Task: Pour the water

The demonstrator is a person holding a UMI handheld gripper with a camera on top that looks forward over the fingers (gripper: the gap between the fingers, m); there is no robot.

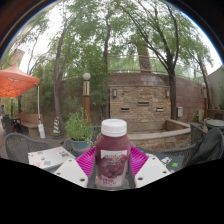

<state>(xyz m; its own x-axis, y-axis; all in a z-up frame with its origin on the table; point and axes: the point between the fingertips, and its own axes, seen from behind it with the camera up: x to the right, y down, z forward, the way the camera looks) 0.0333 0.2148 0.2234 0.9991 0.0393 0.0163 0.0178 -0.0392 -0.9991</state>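
A bottle [113, 152] of dark purple-red drink with a white cap stands upright between my gripper's [112, 163] two fingers. The magenta pads [86, 158] press against both of its sides, so the gripper is shut on the bottle. It is held up in the air, above the table level. The bottle's bottom part is hidden from me. No cup or other vessel shows near the bottle.
A dark mesh patio table [40, 152] and chairs lie below and ahead. A potted green plant [78, 130] stands just left beyond the bottle. Farther off are a stone wall [140, 100], trees, a lamp post [86, 92] and an orange umbrella [15, 82].
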